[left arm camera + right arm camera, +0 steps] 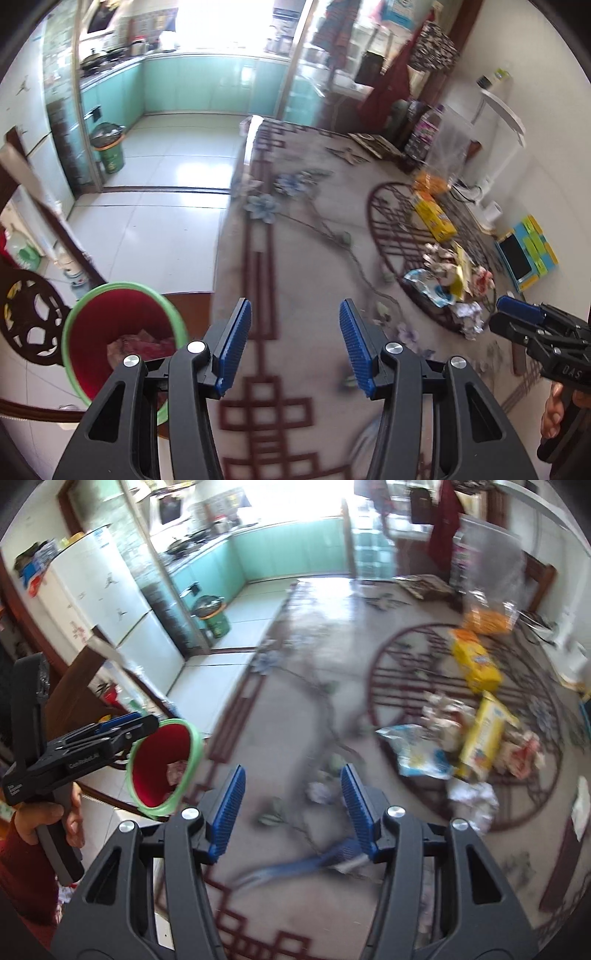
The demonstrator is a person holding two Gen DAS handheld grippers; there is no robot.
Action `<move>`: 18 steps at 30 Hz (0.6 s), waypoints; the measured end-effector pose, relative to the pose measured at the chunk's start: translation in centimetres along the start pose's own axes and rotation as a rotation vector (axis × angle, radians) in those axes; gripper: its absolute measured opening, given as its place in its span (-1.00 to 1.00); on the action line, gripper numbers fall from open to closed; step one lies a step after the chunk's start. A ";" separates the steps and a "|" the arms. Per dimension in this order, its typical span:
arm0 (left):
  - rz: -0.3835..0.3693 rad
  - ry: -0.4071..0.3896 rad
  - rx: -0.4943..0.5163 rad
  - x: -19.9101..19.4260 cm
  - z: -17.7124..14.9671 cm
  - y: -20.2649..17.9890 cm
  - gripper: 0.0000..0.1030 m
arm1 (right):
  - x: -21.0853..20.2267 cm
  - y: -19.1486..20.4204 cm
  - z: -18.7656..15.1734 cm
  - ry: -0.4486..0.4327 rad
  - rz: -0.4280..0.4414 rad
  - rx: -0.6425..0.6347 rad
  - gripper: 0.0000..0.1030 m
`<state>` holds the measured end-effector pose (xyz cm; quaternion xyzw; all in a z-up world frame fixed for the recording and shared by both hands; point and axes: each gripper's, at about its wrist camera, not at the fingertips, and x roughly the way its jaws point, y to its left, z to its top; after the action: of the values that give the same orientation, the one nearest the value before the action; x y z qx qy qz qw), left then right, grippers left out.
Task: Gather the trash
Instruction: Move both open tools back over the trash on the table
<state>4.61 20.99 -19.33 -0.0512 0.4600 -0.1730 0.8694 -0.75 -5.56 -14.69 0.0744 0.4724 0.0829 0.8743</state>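
A red bin with a green rim [122, 332] [166, 764] stands at the carpet's left edge with crumpled trash [140, 347] inside. A pile of trash [447, 280] [461, 738] lies on the carpet's round pattern: wrappers, a yellow box [480, 734] and crumpled white paper [472, 797]. A small paper ball [321, 792] lies nearer. My left gripper [295, 347] hangs open over bare carpet, right of the bin, holding nothing. My right gripper [291, 808] is open and holds nothing, left of the pile. Each gripper shows at the other view's edge [498, 310] [147, 722].
The patterned carpet [295, 221] meets white tiles on the left. A green kitchen bin [109, 147] stands by the sliding door. More yellow packs [476, 661], a blue-yellow box [524, 251] and a white shelf [506, 110] line the right wall. A blurred blue item [295, 867] lies close below.
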 end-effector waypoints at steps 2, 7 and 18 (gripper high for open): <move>-0.019 0.010 0.033 0.6 0.0 -2.3 -0.08 | -0.6 -2.9 -0.3 -0.002 -0.044 0.023 0.02; -0.046 0.010 0.074 1.7 0.0 -7.8 -0.08 | -2.0 -11.5 -0.2 0.009 -0.165 0.030 0.02; -0.071 0.051 0.141 4.9 -0.2 -20.6 -0.08 | 4.6 -27.0 0.7 0.194 -0.133 0.060 0.02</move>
<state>1.79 0.06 -18.19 -0.0017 0.4664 -0.2370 0.8522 4.38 -30.97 -23.67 0.0609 0.5611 0.0172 0.8253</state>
